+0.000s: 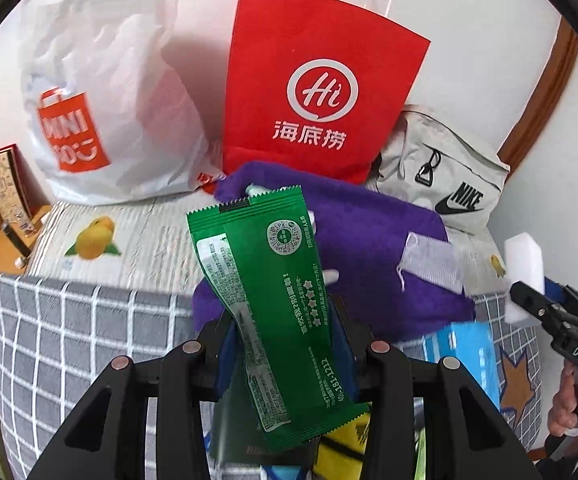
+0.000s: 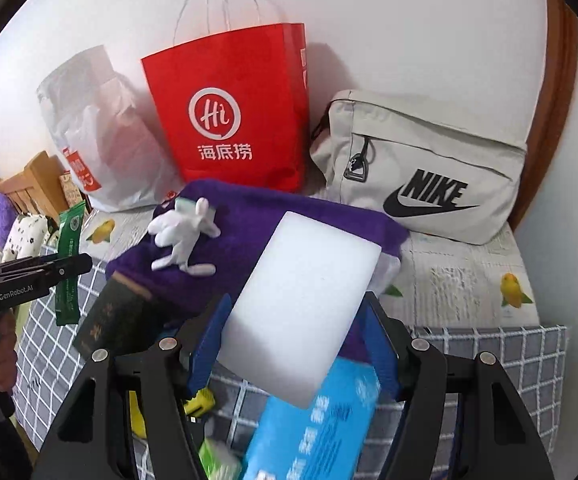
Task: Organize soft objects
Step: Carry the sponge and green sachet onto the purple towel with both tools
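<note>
My left gripper [image 1: 285, 344] is shut on a green foil packet [image 1: 267, 300], which stands up between its blue pads above the bed. The right gripper [image 2: 295, 344] is shut on a white foam block [image 2: 301, 308], held tilted over a purple plush cloth [image 2: 249, 220]. A small white plush toy [image 2: 183, 236] lies on that cloth. In the left wrist view the right gripper [image 1: 529, 304] shows at the far right with the white block [image 1: 523, 264]. In the right wrist view the left gripper [image 2: 49, 268] and green packet [image 2: 68, 272] show at the left edge.
A red paper bag [image 1: 321, 84], a white plastic shopping bag [image 1: 101, 92] and a grey Nike bag [image 2: 421, 168] stand against the wall. A blue pack [image 2: 313, 424], a dark booklet [image 2: 117, 316] and a yellow item [image 1: 341, 452] lie on the grey checked cover [image 1: 69, 340].
</note>
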A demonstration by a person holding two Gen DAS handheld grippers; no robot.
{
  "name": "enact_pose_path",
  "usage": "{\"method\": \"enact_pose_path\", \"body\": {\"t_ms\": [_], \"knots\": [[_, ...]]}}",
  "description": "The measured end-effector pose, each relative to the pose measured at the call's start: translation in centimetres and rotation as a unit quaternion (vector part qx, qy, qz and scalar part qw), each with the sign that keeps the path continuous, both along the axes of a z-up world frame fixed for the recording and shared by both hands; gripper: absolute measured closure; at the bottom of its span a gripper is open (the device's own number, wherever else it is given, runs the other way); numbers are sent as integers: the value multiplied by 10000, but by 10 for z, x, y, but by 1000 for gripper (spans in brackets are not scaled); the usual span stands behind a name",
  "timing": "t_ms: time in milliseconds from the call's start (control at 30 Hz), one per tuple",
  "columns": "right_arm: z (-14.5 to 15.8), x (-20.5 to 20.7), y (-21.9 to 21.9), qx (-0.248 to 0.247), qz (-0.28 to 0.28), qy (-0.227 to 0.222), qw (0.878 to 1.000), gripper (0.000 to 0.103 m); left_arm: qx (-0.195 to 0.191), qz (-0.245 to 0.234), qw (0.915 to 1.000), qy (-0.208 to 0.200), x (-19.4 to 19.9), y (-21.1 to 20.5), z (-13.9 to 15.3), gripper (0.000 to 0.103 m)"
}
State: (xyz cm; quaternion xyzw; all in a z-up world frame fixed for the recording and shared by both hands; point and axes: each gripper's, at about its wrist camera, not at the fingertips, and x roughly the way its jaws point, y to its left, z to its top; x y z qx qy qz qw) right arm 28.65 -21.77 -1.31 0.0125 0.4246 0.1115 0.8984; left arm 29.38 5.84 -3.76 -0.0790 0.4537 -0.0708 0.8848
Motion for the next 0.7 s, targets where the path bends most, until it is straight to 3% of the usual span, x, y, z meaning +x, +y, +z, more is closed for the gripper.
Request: {"method": "enact_pose_path", "body": {"t_ms": [267, 700], "knots": [[-22, 52, 3, 37, 53, 239, 9997, 38, 114, -250, 9996, 38, 55, -29, -3, 64], [-87, 90, -5, -51, 146, 985, 9950, 38, 125, -286, 9991, 299, 99, -55, -40, 64]]}}
